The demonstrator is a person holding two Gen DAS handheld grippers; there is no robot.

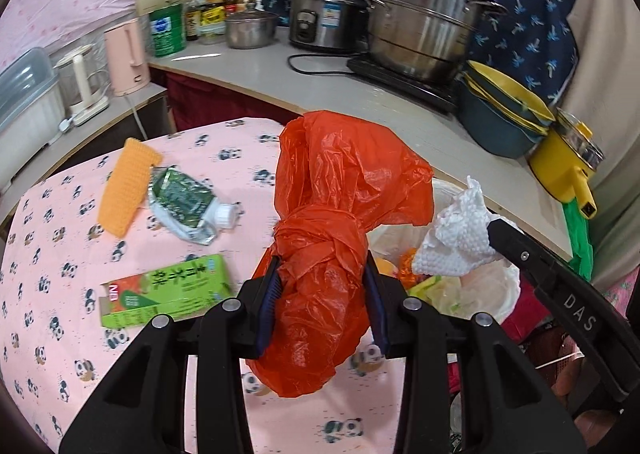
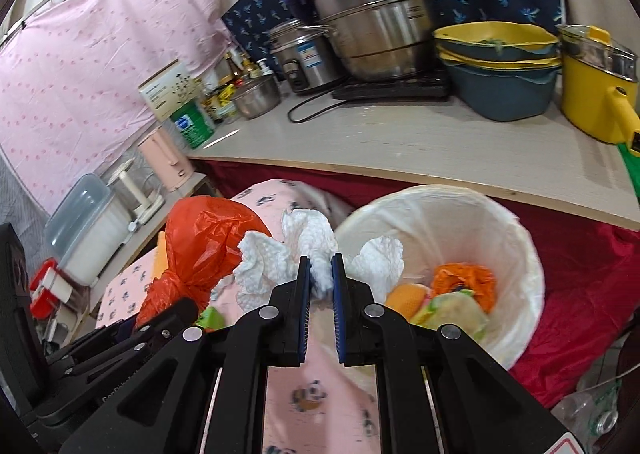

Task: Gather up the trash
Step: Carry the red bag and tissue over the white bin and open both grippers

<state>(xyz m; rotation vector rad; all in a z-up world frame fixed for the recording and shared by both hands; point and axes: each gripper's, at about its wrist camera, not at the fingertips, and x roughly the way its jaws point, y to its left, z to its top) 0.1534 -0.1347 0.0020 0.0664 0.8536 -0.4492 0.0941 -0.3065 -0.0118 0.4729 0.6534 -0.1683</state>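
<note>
Trash rode in both of my grippers: the left gripper (image 1: 324,302) clamped a knotted orange bag (image 1: 332,238) above the panda-cloth desk (image 1: 60,254), the right gripper (image 2: 320,282) pinched crumpled white tissue (image 2: 316,254) short of the lined bin (image 2: 520,254). Either could have slipped or missed the rim. Orange wrappers and scraps already lay inside; a green carton (image 1: 168,290) and foil pouch (image 1: 184,206) waited on the desk.
</note>
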